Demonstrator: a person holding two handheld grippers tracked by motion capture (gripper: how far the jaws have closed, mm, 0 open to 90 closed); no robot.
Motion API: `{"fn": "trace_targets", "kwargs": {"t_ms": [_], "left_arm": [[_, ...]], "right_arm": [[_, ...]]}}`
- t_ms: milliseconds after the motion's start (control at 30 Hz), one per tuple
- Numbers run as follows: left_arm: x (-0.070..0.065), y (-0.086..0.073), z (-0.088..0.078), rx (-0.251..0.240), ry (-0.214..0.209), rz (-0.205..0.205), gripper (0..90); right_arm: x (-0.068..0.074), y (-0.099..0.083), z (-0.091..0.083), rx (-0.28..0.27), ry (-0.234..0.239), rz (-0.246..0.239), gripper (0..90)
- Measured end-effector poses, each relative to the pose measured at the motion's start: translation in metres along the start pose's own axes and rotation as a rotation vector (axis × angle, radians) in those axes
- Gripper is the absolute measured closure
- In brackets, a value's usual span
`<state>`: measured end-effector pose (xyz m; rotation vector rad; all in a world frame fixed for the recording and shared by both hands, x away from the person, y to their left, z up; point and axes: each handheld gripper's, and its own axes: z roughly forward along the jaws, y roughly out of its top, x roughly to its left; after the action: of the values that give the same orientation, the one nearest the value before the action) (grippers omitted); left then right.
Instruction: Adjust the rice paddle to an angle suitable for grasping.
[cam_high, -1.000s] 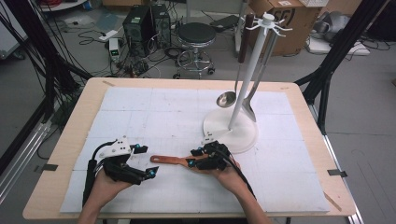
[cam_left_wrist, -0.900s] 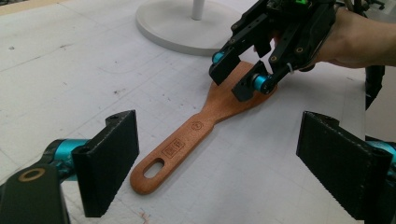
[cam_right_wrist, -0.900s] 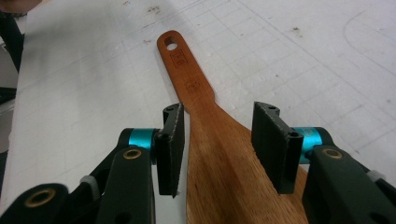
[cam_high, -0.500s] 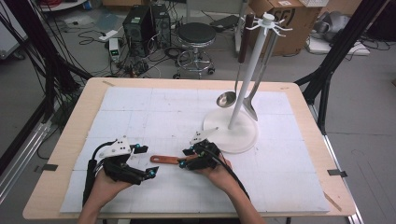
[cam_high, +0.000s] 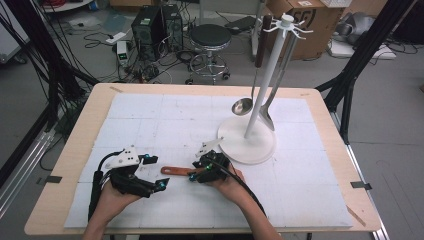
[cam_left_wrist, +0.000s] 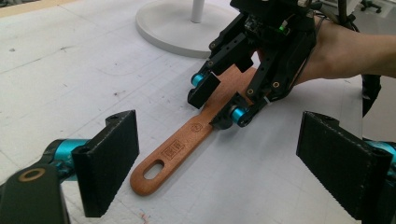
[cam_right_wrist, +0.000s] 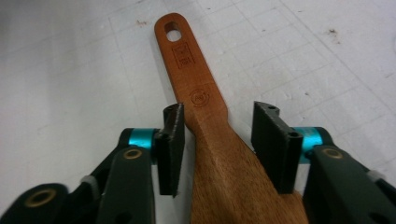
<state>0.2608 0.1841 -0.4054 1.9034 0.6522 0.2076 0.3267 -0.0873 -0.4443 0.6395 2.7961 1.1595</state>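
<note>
A wooden spatula lies flat on the white mat, its handle with the hanging hole pointing left. My right gripper straddles it where the blade narrows into the handle. Its jaws have just been closing. One pad stands at the wood's edge and the other pad is still apart from it, so the right gripper is open. My left gripper rests on the mat to the left, wide open, facing the spatula's handle end, with nothing between its pads.
A white utensil stand with a round base sits just right of and behind my right hand. A metal ladle and another utensil hang from it. The mat covers most of the wooden table.
My right gripper has slid left along the spatula, from the blade toward the handle. The left gripper and the spatula have stayed where they were.
</note>
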Motion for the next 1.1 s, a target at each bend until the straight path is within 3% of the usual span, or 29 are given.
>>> {"fn": "trace_targets", "kwargs": {"t_ms": [533, 1100], "left_arm": [[0.0, 0.0, -0.003, -0.003, 0.005, 0.002, 13.6], [-0.001, 0.0, -0.002, -0.005, 0.011, 0.007, 13.7]], "right_arm": [[0.003, -0.006, -0.01, 0.037, -0.012, -0.004, 62.4], [0.004, -0.028, -0.03, 0.017, -0.015, 0.028, 62.6]]}}
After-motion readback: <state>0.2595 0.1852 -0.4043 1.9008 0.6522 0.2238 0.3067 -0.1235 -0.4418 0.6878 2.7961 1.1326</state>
